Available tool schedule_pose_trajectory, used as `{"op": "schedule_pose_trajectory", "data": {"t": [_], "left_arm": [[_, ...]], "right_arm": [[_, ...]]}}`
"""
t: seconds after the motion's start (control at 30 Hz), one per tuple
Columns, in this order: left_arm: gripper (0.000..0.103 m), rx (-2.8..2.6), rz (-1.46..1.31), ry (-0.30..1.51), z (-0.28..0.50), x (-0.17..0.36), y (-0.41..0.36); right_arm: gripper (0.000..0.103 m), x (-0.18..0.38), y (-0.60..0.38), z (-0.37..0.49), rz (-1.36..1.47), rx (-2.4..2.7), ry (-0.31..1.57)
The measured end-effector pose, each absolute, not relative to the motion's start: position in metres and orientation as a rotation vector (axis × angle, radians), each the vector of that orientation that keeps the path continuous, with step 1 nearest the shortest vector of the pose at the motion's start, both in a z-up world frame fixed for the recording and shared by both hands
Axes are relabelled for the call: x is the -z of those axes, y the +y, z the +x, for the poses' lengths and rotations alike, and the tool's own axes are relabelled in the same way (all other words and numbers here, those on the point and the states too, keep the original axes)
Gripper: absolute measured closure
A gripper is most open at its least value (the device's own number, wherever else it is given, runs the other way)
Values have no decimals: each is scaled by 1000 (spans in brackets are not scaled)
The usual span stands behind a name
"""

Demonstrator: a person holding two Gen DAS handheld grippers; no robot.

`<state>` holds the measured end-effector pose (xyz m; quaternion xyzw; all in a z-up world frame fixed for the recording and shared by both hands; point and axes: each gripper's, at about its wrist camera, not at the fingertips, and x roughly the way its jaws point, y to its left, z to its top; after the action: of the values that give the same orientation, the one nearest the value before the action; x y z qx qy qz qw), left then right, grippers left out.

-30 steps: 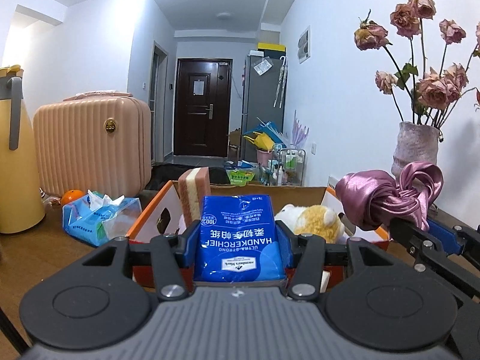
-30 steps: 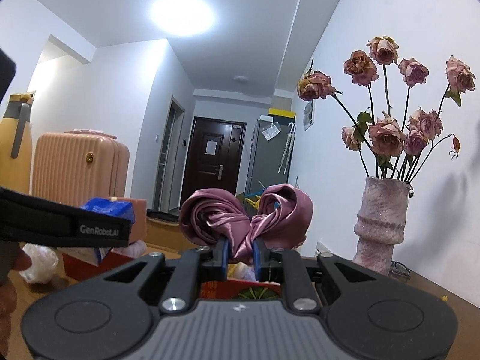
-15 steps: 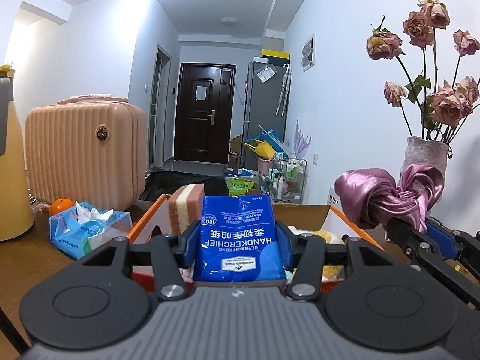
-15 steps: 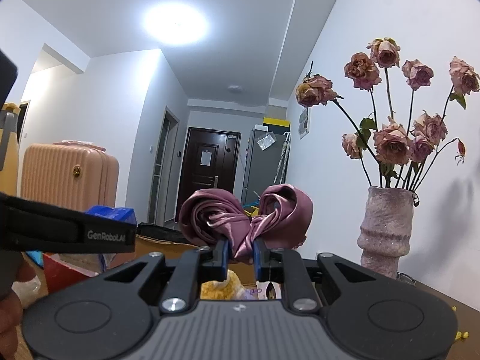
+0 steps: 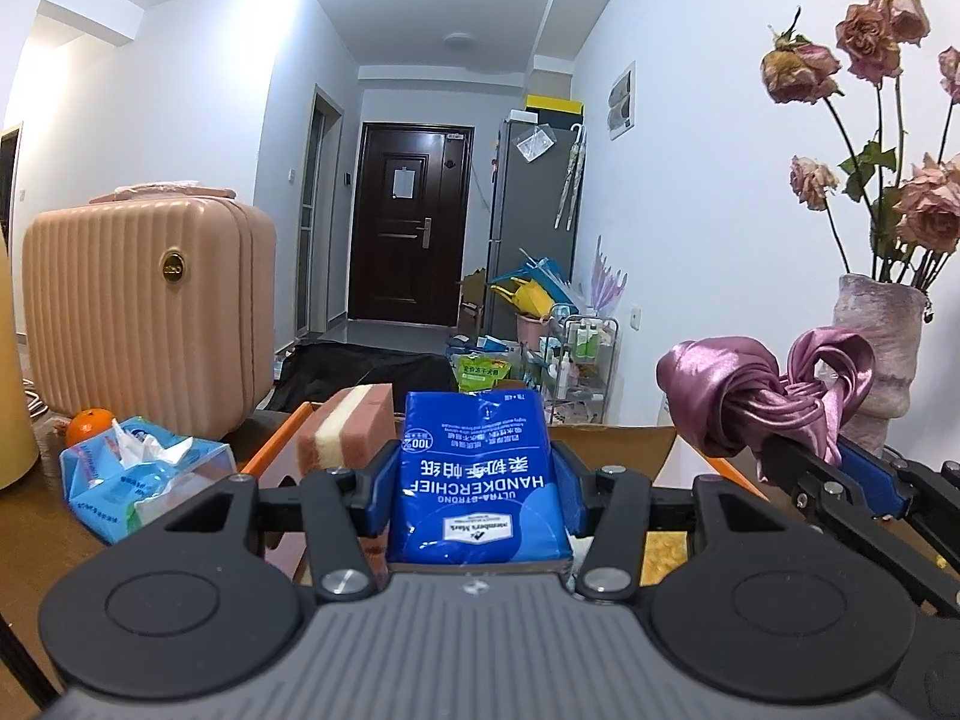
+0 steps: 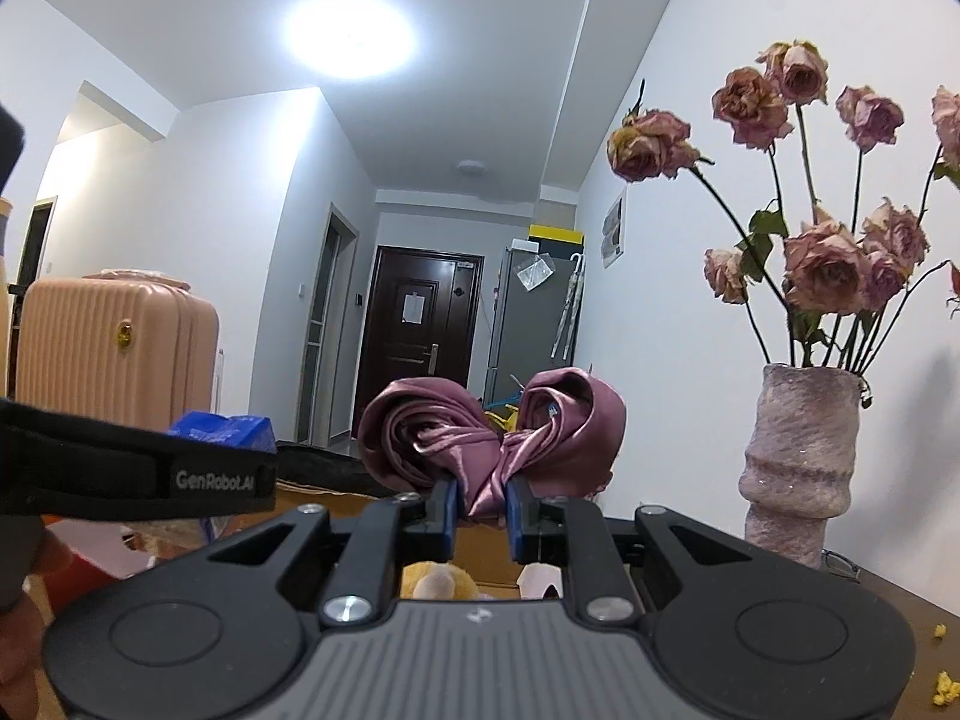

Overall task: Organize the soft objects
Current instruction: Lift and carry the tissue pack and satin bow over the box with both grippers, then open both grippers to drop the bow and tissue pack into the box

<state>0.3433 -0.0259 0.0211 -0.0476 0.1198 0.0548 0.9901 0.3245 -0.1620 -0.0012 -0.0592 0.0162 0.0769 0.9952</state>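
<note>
My left gripper [image 5: 477,486] is shut on a blue handkerchief tissue pack [image 5: 477,492], held above the near edge of an orange-rimmed cardboard box [image 5: 624,441]. A pink and cream sponge [image 5: 351,432] stands in the box at the left. My right gripper [image 6: 480,510] is shut on a knotted mauve satin cloth [image 6: 489,435], held over the box's right side; it also shows in the left wrist view [image 5: 762,399]. A yellow plush toy [image 6: 435,582] lies in the box below the right gripper.
An opened blue tissue packet [image 5: 141,483] and an orange [image 5: 90,423] lie on the table at the left, in front of a pink suitcase [image 5: 147,306]. A vase of dried roses [image 6: 801,456] stands at the right by the wall.
Both grippers have risen and tilted up with their loads still held. The box and the plush toy have dropped lower in both views.
</note>
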Motion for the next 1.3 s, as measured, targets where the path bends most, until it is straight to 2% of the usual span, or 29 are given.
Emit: {"op": "schedule_pose_trajectory", "data": {"t": [0.87, 1.07, 1.17, 1.23, 1.3], "left_arm": [[50, -142, -41, 249, 422, -8, -17], [50, -143, -42, 253, 425, -7, -16], [40, -146, -35, 249, 424, -6, -17], [32, -156, -32, 245, 423, -6, -17], [16, -163, -29, 242, 422, -6, -17]], "right_arm": [[87, 14, -148, 406, -138, -196, 120], [84, 16, -149, 407, -135, -205, 148], [74, 17, -151, 409, -132, -204, 167], [73, 17, -152, 408, -125, -204, 164], [62, 17, -153, 407, -121, -203, 165]]}}
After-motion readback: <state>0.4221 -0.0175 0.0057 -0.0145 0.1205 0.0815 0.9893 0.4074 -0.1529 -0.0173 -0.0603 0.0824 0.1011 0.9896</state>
